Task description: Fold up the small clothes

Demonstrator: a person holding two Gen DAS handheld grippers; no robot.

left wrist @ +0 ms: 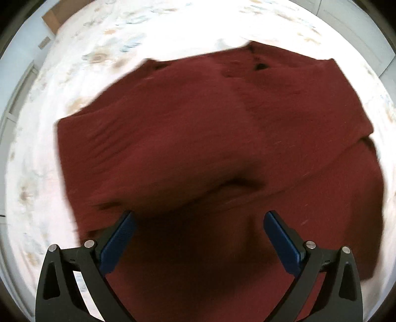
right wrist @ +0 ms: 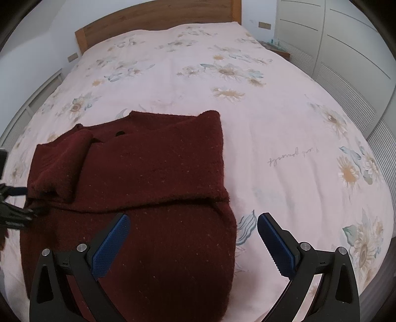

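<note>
A dark red knitted sweater lies on the bed, with its right side folded in over the body and a sleeve folded over at the left. It fills most of the blurred left wrist view. My left gripper is open and empty above the sweater's near part; its black frame shows at the left edge of the right wrist view, by the folded sleeve. My right gripper is open and empty, straddling the sweater's right edge, left finger over the knit, right finger over the bedspread.
The sweater rests on a pale pink floral bedspread. A wooden headboard stands at the far end. White louvred wardrobe doors line the right side. A bedside table sits at the far right corner.
</note>
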